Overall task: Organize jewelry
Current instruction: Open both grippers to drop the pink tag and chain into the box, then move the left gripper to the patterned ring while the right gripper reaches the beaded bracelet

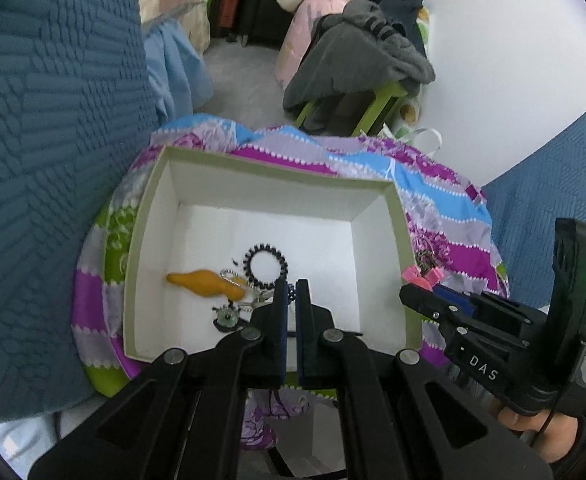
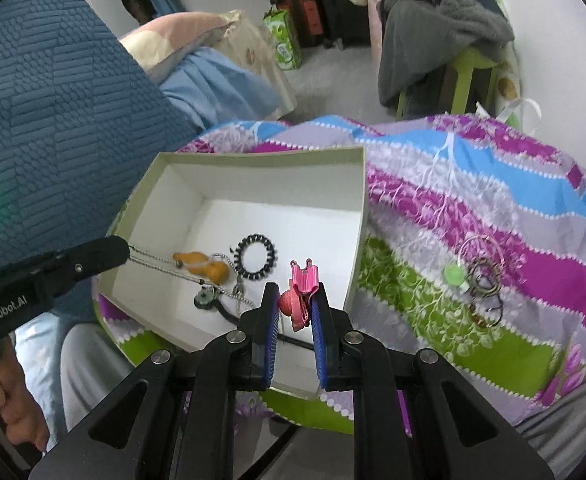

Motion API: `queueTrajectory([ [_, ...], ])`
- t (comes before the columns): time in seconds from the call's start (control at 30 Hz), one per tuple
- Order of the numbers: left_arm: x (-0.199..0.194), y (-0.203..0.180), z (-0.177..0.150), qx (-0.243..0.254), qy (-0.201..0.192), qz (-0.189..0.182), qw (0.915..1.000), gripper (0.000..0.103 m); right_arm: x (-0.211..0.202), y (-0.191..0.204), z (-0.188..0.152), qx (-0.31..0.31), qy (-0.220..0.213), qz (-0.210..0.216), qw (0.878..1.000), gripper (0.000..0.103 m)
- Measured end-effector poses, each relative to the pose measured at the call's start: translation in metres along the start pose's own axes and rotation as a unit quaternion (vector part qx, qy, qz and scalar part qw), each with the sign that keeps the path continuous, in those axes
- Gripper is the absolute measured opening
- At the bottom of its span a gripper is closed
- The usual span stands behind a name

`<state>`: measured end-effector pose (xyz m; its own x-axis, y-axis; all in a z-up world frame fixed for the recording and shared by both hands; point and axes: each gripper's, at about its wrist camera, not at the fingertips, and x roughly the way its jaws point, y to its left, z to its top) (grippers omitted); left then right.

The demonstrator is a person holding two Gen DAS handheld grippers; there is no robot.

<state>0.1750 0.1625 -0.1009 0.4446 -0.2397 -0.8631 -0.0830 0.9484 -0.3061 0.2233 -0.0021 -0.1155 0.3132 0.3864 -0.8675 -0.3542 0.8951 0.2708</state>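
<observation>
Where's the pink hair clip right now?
Clamped in the right gripper: the pink hair clip hangs over the white box's near right corner, right of the black spiral hair tie.

A pale grey floor (image 1: 245, 80) meets white walls (image 1: 493, 60). A grey garment (image 2: 445, 20) drapes a lime-green stool (image 2: 473, 76); dark suitcases (image 2: 317, 12) stand behind.

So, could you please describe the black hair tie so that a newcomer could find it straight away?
Start at the open white cardboard box on the striped floral cloth. On its floor lies a small cluster of trinkets; the black spiral coil hair tie is at the far end, just beyond the orange gourd-shaped pendant. It is the only black, ribbed, closed ring there.
</observation>
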Motion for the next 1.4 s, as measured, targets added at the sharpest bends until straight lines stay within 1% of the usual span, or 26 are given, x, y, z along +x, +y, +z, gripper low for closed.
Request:
queueTrajectory([
  [0.07, 0.000, -0.001, -0.003, 0.003, 0.001, -0.002, 1.0000, 0.002, 0.001, -0.001, -0.001, 0.000, 0.005, 0.008, 1.000, 0.015],
  [0.1, -0.002, -0.003, -0.003, 0.005, -0.003, -0.001, 1.0000, 0.003, -0.001, 0.000, -0.001, -0.002, 0.003, 0.012, 1.000, 0.019],
  [0.13, -0.005, -0.005, -0.003, 0.007, -0.008, 0.002, 0.9999, 0.003, -0.005, 0.001, 0.000, -0.007, -0.002, 0.016, 1.000, 0.024],
  [0.2, -0.010, -0.008, -0.001, 0.007, -0.014, 0.005, 0.9999, 0.003, -0.016, 0.003, 0.003, -0.013, -0.017, 0.023, 0.999, 0.028],
  [0.27, -0.016, -0.014, 0.002, 0.008, -0.025, 0.003, 0.9996, 0.007, -0.030, 0.004, 0.006, -0.018, -0.034, 0.030, 0.999, 0.031],
  [0.3, -0.019, -0.016, 0.003, 0.008, -0.030, 0.003, 0.9995, 0.020, -0.039, 0.004, 0.008, -0.021, -0.045, 0.033, 0.998, 0.031],
  [0.33, -0.022, -0.020, 0.004, 0.006, -0.037, 0.007, 0.9993, 0.042, -0.049, 0.002, 0.009, -0.024, -0.058, 0.035, 0.997, 0.031],
  [0.37, -0.025, -0.024, 0.004, 0.007, -0.045, 0.010, 0.9989, 0.050, -0.055, 0.001, 0.010, -0.026, -0.067, 0.035, 0.997, 0.031],
  [0.43, -0.031, -0.036, 0.003, 0.016, -0.063, 0.004, 0.9979, 0.050, -0.077, -0.005, 0.012, -0.033, -0.095, 0.035, 0.994, 0.032],
  [0.53, -0.033, -0.055, 0.002, 0.021, -0.071, -0.012, 0.9972, 0.050, -0.108, -0.024, 0.010, -0.031, -0.134, 0.032, 0.990, 0.032],
  [0.57, -0.032, -0.063, 0.001, 0.026, -0.076, -0.012, 0.9967, 0.050, -0.117, -0.032, 0.008, -0.029, -0.145, 0.031, 0.989, 0.032],
  [0.6, -0.031, -0.071, 0.000, 0.030, -0.080, -0.012, 0.9962, 0.050, -0.122, -0.038, 0.006, -0.027, -0.152, 0.029, 0.988, 0.032],
  [0.7, -0.028, -0.092, -0.004, 0.031, -0.084, -0.037, 0.9953, 0.050, -0.138, -0.063, -0.005, -0.023, -0.172, 0.010, 0.985, 0.032],
  [0.8, -0.023, -0.116, -0.010, 0.039, -0.089, -0.049, 0.9940, 0.050, -0.144, -0.088, -0.017, -0.017, -0.179, -0.001, 0.984, 0.032],
  [0.87, -0.017, -0.129, -0.015, 0.040, -0.086, -0.065, 0.9933, 0.050, -0.142, -0.101, -0.026, -0.012, -0.176, -0.006, 0.984, 0.032],
  [0.97, -0.005, -0.150, -0.025, 0.049, -0.078, -0.070, 0.9933, 0.050, -0.136, -0.124, -0.041, -0.001, -0.172, -0.009, 0.985, 0.032],
  [1.07, 0.018, -0.167, -0.035, 0.050, -0.060, -0.081, 0.9937, 0.050, -0.122, -0.144, -0.057, 0.003, -0.160, -0.012, 0.987, 0.031],
  [1.17, 0.039, -0.181, -0.044, 0.060, -0.054, -0.082, 0.9933, 0.049, -0.108, -0.163, -0.070, 0.012, -0.151, -0.007, 0.988, 0.031],
  [1.27, 0.060, -0.191, -0.046, 0.065, -0.049, -0.092, 0.9924, 0.048, -0.091, -0.183, -0.081, 0.022, -0.141, -0.001, 0.990, 0.031],
  [1.4, 0.090, -0.200, -0.045, 0.071, -0.049, -0.098, 0.9915, 0.046, -0.063, -0.202, -0.086, 0.031, -0.136, 0.016, 0.990, 0.029],
])
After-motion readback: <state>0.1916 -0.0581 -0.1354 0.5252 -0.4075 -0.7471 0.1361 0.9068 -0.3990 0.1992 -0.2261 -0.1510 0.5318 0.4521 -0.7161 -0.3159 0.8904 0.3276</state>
